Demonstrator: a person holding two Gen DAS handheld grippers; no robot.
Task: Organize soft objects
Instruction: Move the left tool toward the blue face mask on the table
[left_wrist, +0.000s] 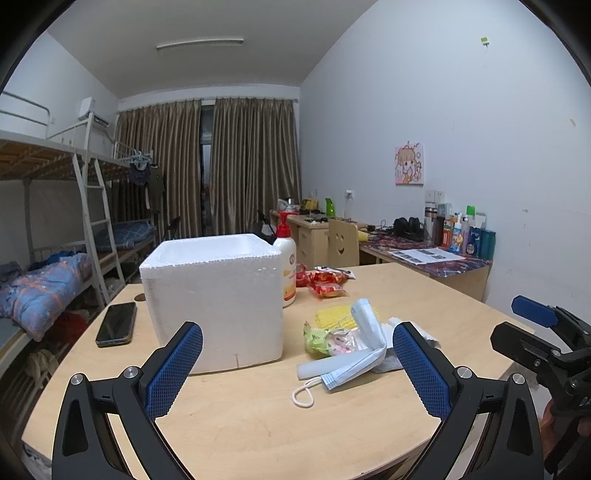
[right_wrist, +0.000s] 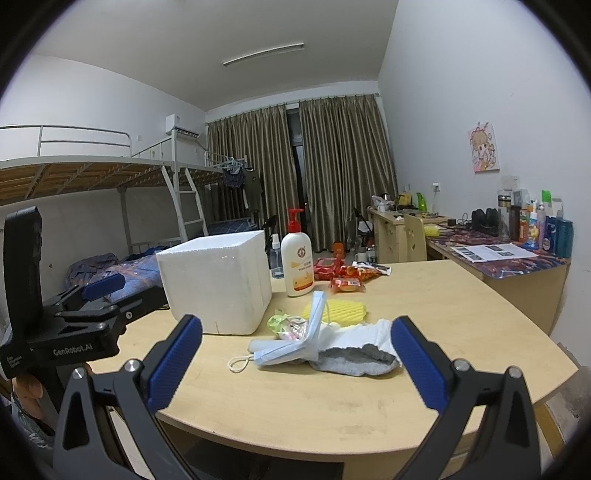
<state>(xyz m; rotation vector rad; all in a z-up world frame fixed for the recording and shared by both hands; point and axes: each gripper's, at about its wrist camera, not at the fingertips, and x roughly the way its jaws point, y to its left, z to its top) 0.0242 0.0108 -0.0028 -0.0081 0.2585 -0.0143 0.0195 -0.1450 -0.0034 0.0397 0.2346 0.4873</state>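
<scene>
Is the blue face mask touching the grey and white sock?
Touching. In the right wrist view the face mask lies over the sock, with no table showing between them.

The table (right_wrist: 424, 325) is showing pale wood, the foam box (right_wrist: 216, 282) plain white, the mask (right_wrist: 295, 343) light blue with a white loop, and the sock (right_wrist: 364, 354) white and grey. The sponge (right_wrist: 341, 310) is showing yellow with a ridged pattern, the wrapper (right_wrist: 279, 321) green and pink, the snack packs (right_wrist: 345, 275) red and orange, the bottle (right_wrist: 296, 264) white with a red pump and orange label, and the phone (left_wrist: 116, 324) black. Both grippers are showing black frames with blue cross-hatched pads (left_wrist: 173, 373), against brown striped curtains (right_wrist: 325, 162) and a blue checked quilt (left_wrist: 40, 288).
</scene>
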